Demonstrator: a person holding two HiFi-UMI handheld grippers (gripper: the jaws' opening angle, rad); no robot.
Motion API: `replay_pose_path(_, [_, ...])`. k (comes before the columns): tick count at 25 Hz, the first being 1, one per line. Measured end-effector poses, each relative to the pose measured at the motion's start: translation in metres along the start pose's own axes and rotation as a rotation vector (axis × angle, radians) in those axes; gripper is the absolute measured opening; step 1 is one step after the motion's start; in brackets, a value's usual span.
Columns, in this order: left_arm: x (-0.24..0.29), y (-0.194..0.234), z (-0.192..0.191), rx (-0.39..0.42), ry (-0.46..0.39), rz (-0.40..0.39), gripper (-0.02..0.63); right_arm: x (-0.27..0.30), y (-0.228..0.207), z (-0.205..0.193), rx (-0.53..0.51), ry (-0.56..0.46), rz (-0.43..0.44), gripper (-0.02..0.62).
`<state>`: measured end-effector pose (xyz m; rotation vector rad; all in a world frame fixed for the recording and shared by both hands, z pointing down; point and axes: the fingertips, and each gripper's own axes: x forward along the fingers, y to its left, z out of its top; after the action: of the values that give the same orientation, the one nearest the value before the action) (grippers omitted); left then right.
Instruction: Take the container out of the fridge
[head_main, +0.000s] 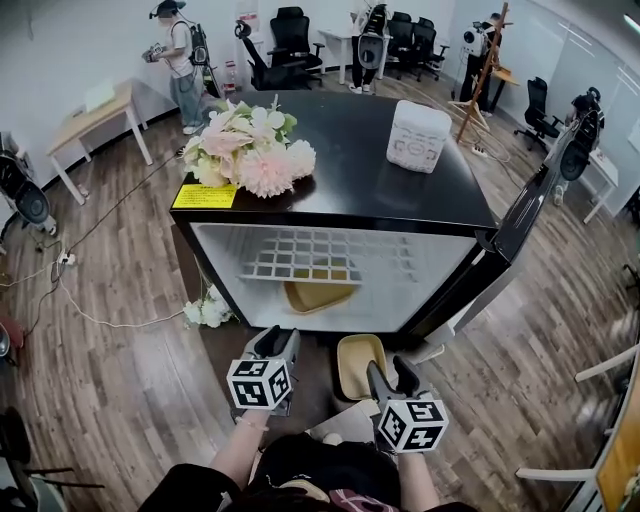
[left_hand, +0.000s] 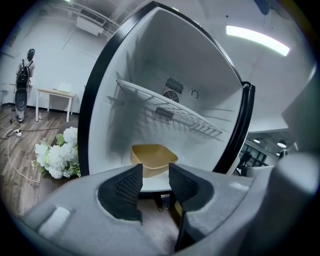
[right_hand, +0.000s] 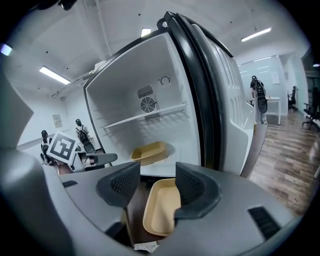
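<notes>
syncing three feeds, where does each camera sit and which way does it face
Head view: on the person's head, looking steeply down at the open fridge; both forearms, the left gripper and right gripper show.
Left gripper view: on the left gripper, looking along its open jaws into the fridge at the inner container.
Right gripper view: on the right gripper, facing the fridge past the door; open jaws frame the outer container, left gripper's marker cube at left.
Shared: both gripper views show the inner container.

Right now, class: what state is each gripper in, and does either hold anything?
Left gripper: open, holding nothing.
Right gripper: open, empty; tan container lies beyond its jaws, ungripped.
</notes>
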<state>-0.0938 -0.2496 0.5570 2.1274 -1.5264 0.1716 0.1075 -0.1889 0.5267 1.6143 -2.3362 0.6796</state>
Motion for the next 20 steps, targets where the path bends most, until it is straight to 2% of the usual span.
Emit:
replay_pose_path(5, [0.019, 0.012, 0.010, -0.035, 0.013, 0.030, 0.155, -0.005, 0.006, 0.005, -0.032, -0.020, -0.007, 0.215])
replay_pose_path(8, [0.033, 0.025, 0.015, -0.064, 0.024, 0.072, 0.155, -0.006, 0.002, 0.002, -0.013, -0.018, -0.035, 0.176])
replay_pose_path(20, [0.090, 0.051, 0.015, -0.065, 0.113, 0.167, 0.158, -0.008, -0.009, -0.013, 0.010, 0.030, -0.083, 0.176])
